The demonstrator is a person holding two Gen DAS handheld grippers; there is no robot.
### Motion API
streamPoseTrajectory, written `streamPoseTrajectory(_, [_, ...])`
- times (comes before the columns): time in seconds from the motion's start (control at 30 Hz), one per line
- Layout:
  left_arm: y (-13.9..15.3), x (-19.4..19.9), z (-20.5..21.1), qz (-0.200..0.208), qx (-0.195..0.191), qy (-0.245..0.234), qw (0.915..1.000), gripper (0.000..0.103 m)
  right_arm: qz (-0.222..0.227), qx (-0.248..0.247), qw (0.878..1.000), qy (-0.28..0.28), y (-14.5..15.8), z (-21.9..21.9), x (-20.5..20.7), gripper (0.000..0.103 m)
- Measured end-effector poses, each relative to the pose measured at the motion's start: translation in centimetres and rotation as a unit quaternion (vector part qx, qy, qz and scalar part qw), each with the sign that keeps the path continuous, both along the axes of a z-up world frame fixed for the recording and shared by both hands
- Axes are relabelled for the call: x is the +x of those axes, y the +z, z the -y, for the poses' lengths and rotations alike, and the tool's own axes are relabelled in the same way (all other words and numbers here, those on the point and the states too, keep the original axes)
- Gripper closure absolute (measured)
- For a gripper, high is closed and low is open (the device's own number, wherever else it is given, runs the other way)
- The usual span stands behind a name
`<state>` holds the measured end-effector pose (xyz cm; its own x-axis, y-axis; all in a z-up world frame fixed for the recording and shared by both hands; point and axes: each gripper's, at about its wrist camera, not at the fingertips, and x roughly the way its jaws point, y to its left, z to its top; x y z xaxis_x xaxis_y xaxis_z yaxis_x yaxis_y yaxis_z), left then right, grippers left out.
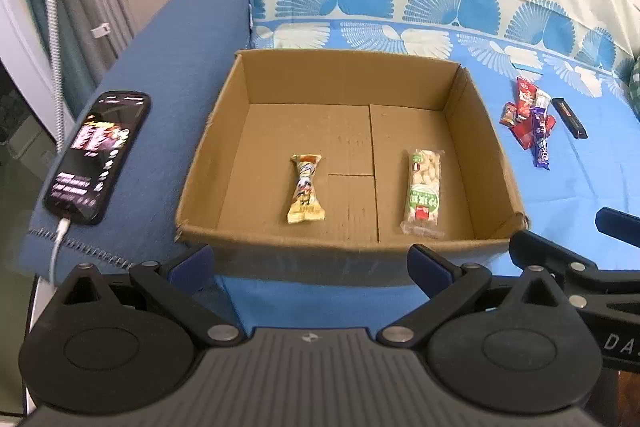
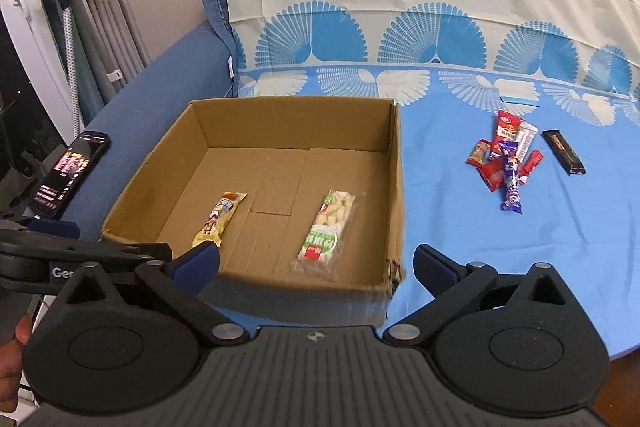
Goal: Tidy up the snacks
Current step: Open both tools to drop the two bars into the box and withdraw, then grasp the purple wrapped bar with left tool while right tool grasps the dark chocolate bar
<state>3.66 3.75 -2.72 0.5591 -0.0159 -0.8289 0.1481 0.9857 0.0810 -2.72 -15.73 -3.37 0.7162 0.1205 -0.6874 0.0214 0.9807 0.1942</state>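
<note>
Cardboard box (image 1: 486,151) is seen open-topped on a blue patterned sheet (image 1: 580,187), flaps folded flat on its floor. 2 snacks are laid inside, well apart and roughly parallel: a yellow wrapped bar (image 1: 306,189) left of centre, and a clear-wrapped puffed bar with a green label (image 1: 425,194) toward the right wall. Neither is touched by a gripper.

Left gripper (image 1: 312,261) is held just short of the box's near wall, jaws spread wide, nothing between the pads. Right gripper (image 2: 316,263) is held the same way beside it, over the box's near right corner, jaws equally wide and nothing gripped. Part of the right gripper is caught at the right edge of the left wrist view; part of the left gripper, with a hand (image 2: 12,367) on it, is caught at the left edge of the right wrist view.

Remaining snacks are left outside the box on the sheet to its right: a small pile of red wrappers (image 2: 494,169) with a purple bar (image 2: 512,189) lying across it, and 1 dark brown bar (image 2: 563,151) just beside the pile, apart from it.

A phone (image 1: 98,157) with a lit screen is laid on the blue armrest (image 1: 172,75) left of the box, a white cable (image 1: 58,247) plugged in. The near right corner of the box is seen torn.
</note>
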Motion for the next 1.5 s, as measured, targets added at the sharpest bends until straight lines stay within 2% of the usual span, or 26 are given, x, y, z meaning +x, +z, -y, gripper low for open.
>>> streamPoseTrajectory(0.2, [0.9,-2.6,-0.3,0.013,-0.003,0.001,0.9999,0.000,0.013,-0.004,1.000,0.001,0.6,-0.2,-2.7,0.001])
streamPoseTrajectory(0.5, [1.5,-3.9,0.0,0.021,-0.004,0.000,0.9998,0.000,0.026,-0.002,1.000,-0.003,1.4,0.2,-4.0,0.001])
streamPoseTrajectory(1.5, [0.8,-1.6,1.8,0.003,0.018,-0.006,0.9998,0.000,0.011,0.028,0.999,-0.015,0.2,1.9,-2.2,0.001])
